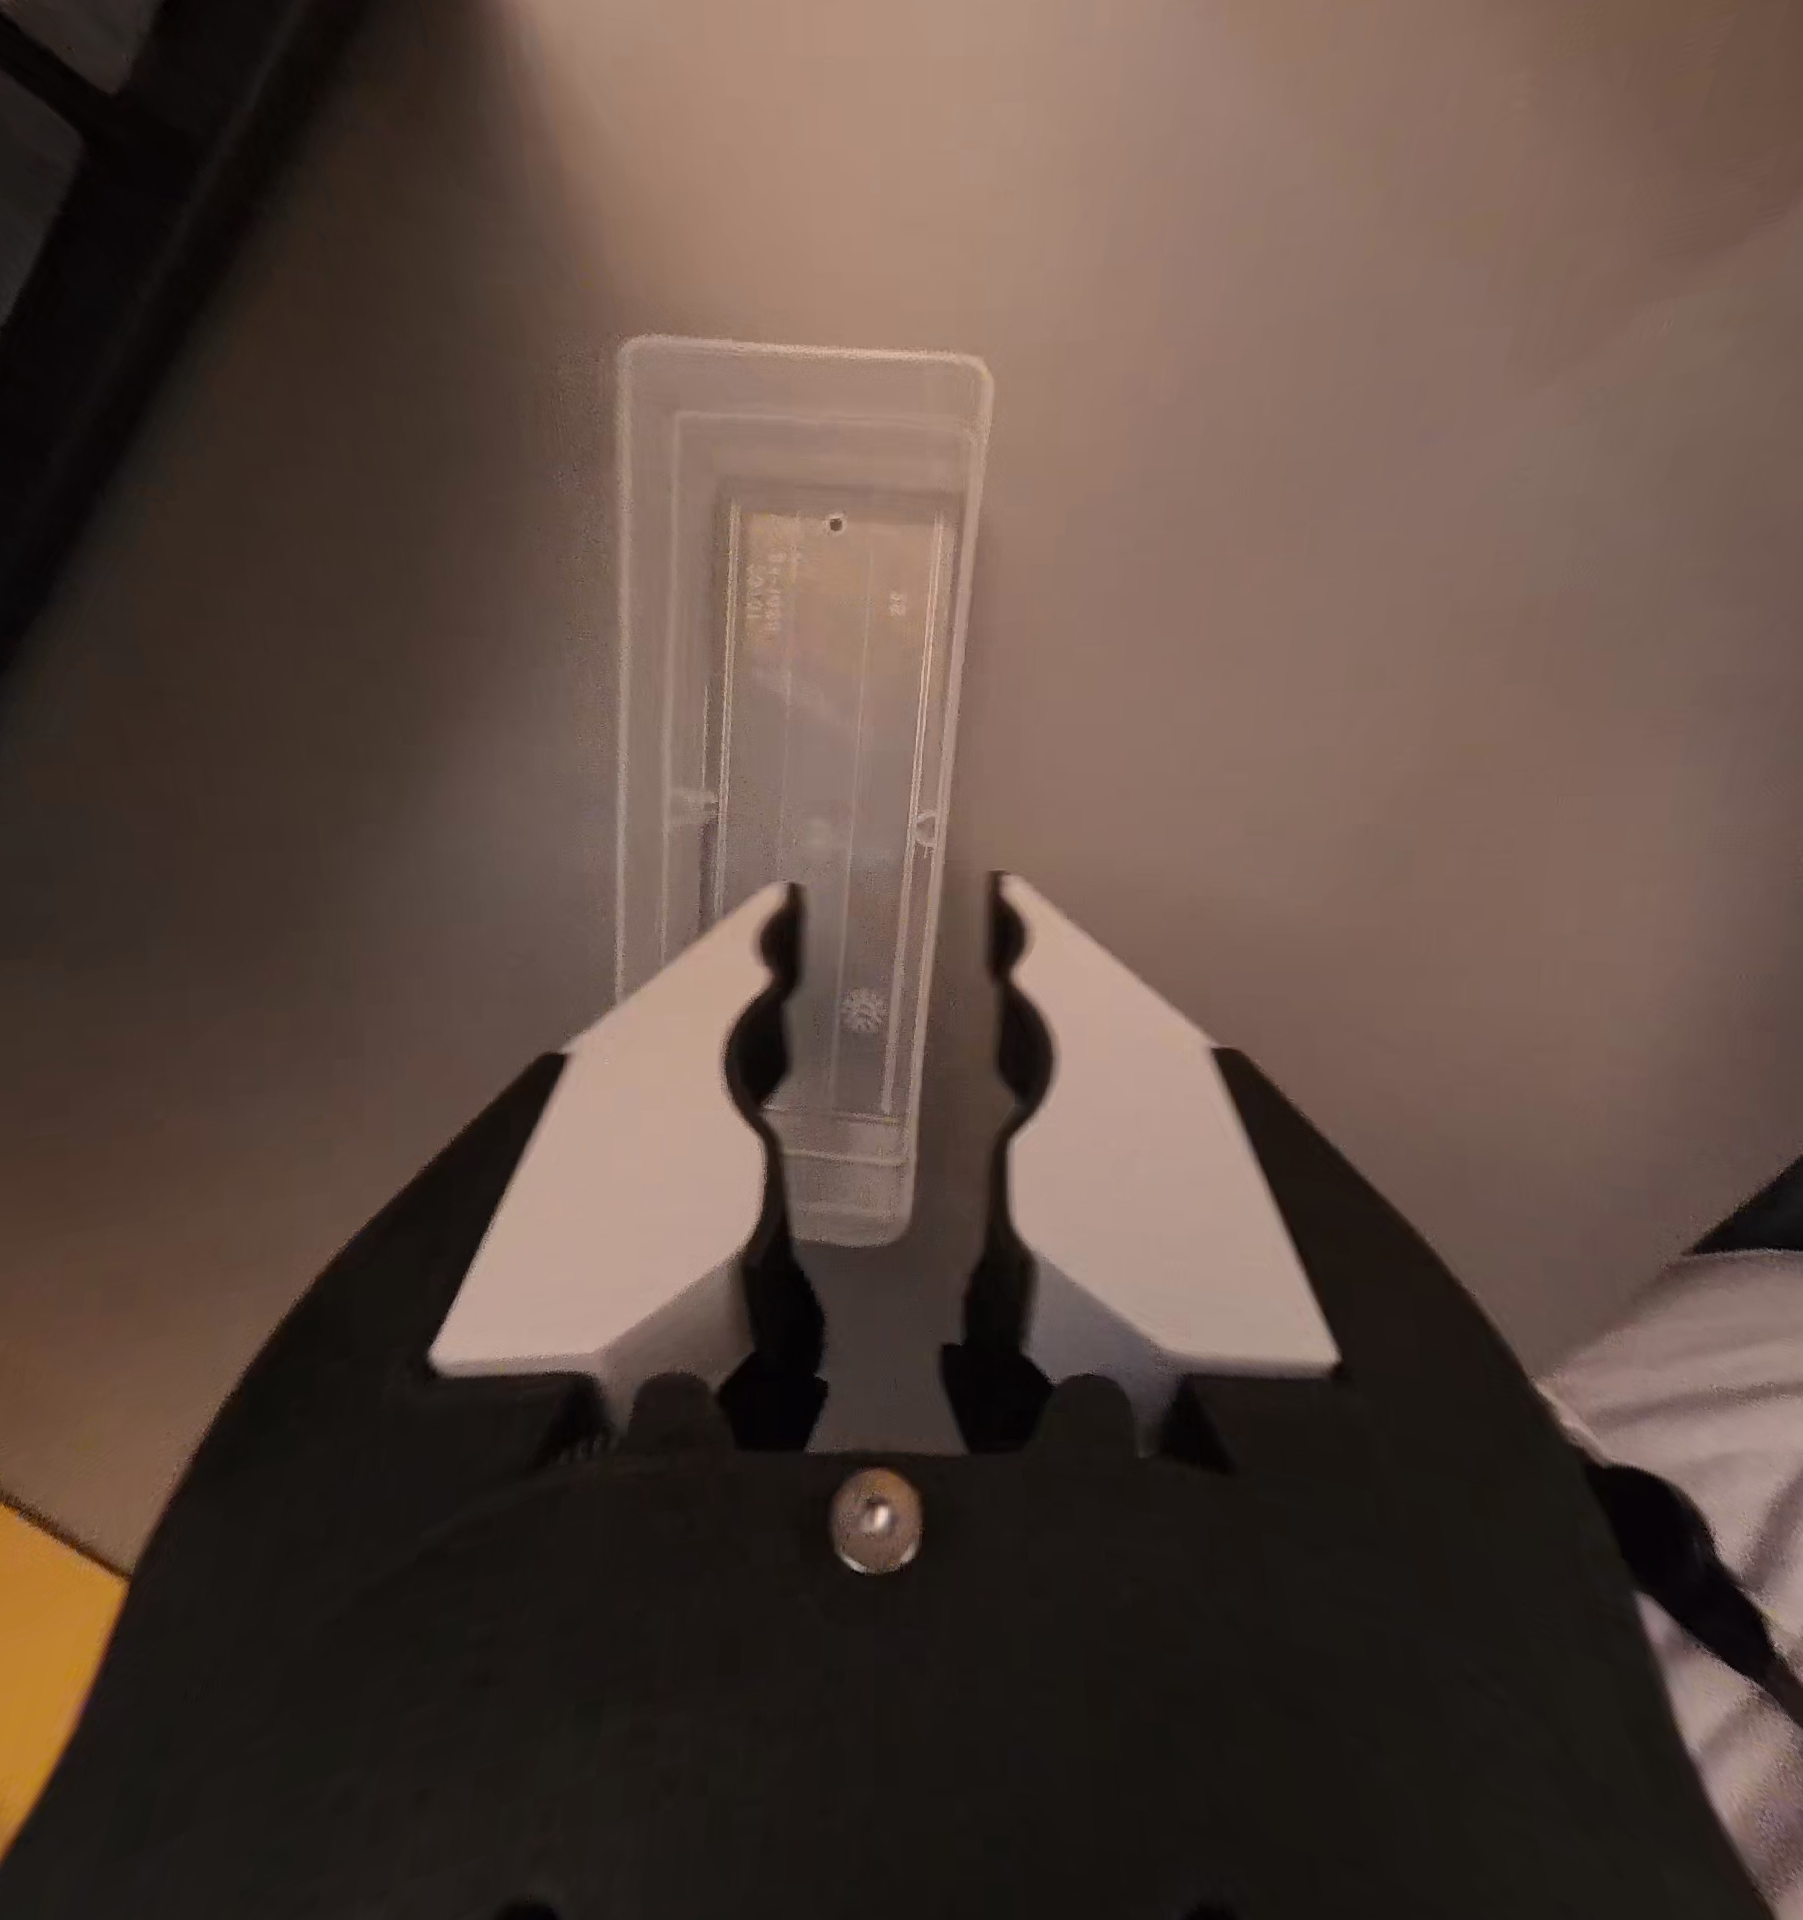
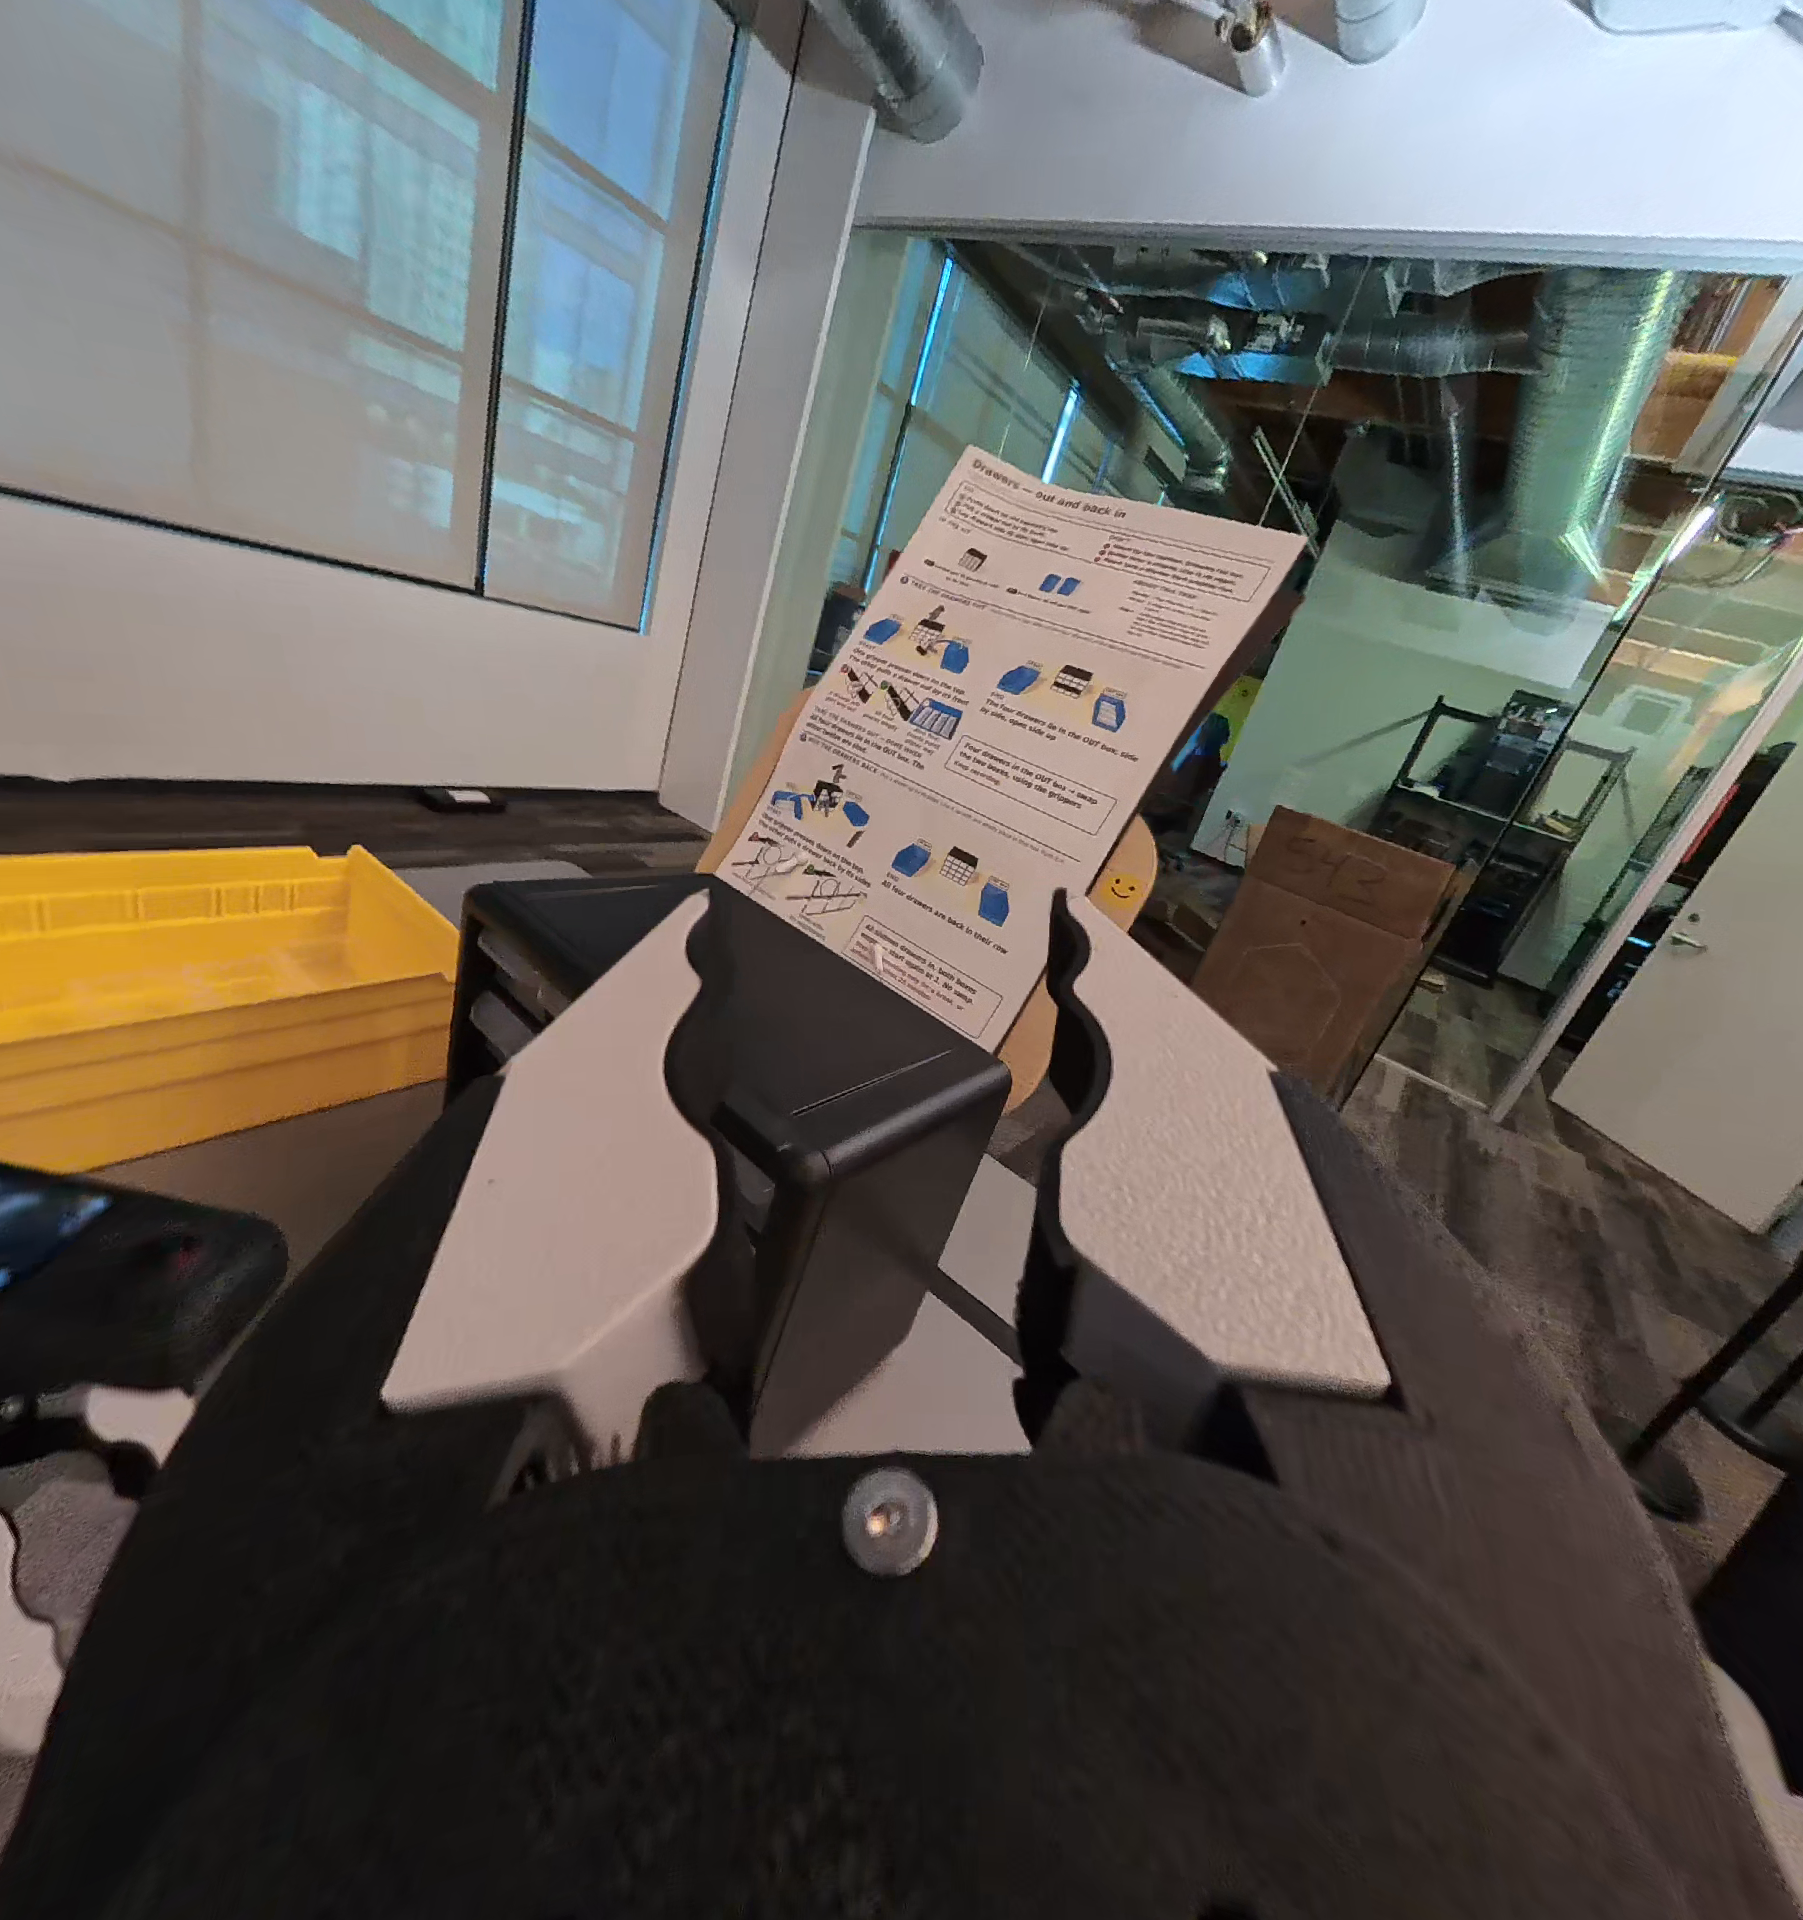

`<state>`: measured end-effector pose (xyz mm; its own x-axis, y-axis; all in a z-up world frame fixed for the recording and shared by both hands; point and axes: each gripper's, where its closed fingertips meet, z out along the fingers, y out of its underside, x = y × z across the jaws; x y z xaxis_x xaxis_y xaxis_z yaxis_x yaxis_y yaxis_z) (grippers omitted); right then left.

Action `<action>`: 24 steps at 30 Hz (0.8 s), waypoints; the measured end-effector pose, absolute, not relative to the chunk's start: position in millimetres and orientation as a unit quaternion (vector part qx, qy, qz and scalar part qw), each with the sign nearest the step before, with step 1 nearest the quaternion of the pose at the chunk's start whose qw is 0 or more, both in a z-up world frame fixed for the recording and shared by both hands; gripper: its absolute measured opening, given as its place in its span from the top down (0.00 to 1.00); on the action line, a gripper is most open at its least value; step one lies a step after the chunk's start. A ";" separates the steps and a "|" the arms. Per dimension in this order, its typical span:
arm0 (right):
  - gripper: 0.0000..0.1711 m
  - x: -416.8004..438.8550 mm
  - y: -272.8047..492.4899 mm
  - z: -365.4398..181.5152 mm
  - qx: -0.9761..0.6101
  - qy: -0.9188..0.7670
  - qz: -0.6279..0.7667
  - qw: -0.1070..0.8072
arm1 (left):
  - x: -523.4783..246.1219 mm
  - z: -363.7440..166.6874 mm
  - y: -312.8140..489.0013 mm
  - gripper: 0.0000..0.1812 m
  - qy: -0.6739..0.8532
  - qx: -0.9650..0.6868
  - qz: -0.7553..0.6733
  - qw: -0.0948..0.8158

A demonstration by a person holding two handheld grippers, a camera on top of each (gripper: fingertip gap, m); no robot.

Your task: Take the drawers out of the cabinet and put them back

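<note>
In the left wrist view a clear plastic drawer (image 1: 824,675) lies lengthwise on a grey tabletop (image 1: 1344,623), seen from above. My left gripper (image 1: 895,894) hovers over its near end with the fingers partly apart. The left finger overlaps the drawer's left side and the right fingertip is at its right rim. I see no clamping. In the right wrist view my right gripper (image 2: 881,914) is open, its fingers on either side of the top corner of the black drawer cabinet (image 2: 876,1049). The cabinet's front is mostly hidden.
A yellow bin (image 2: 201,987) stands left of the cabinet, and its yellow edge (image 1: 3,1662) shows in the left wrist view. A printed instruction sheet (image 2: 1001,727) stands behind the cabinet. A cardboard box (image 2: 1323,935) sits on the floor. White cloth (image 1: 1728,1455) lies at the right.
</note>
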<state>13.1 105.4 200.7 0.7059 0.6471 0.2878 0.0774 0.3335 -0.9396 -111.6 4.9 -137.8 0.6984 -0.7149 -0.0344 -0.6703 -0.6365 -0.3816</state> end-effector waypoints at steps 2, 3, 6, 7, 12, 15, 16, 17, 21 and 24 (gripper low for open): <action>0.65 20.3 109.6 202.6 -0.540 -0.323 0.202 0.750 | -109.8 -123.1 1.4 0.69 0.367 -0.899 -0.126 0.203; 0.65 25.7 112.6 203.3 -0.541 -0.315 0.204 0.752 | -112.1 -114.4 3.5 0.65 0.358 -0.895 -0.153 0.219; 0.65 38.1 116.7 204.5 -0.544 -0.296 0.219 0.754 | -137.0 -110.5 17.5 0.53 0.326 -0.900 -0.179 0.229; 0.65 41.3 116.6 205.0 -0.544 -0.292 0.224 0.754 | -141.0 -114.9 17.2 0.49 0.325 -0.900 -0.194 0.215; 0.68 57.2 111.2 212.8 -0.531 -0.270 0.234 0.768 | -116.4 -119.1 -6.0 0.44 0.328 -0.877 -0.305 0.175; 0.70 65.8 104.5 222.4 -0.513 -0.252 0.240 0.785 | -99.9 -122.5 -18.7 0.44 0.342 -0.871 -0.312 0.165; 0.71 68.5 102.4 225.7 -0.506 -0.245 0.243 0.790 | -93.0 -122.4 -22.8 0.45 0.349 -0.866 -0.318 0.164; 0.72 70.1 100.3 228.2 -0.501 -0.240 0.248 0.794 | -85.1 -121.9 -29.2 0.48 0.359 -0.859 -0.329 0.158; 0.73 71.4 100.1 225.6 -0.516 -0.232 0.252 0.785 | -64.0 -112.5 -32.8 0.47 0.414 -0.828 -0.326 0.191; 0.73 73.2 107.1 216.0 -0.551 -0.225 0.221 0.773 | -71.6 -55.7 4.9 0.49 0.438 -0.793 -0.265 0.331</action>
<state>73.2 107.1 216.0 0.8014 0.5889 0.1044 -0.0936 0.2959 -0.9506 -71.6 4.9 -55.7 0.4767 -0.8694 0.1300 -0.5186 -0.3975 -0.7570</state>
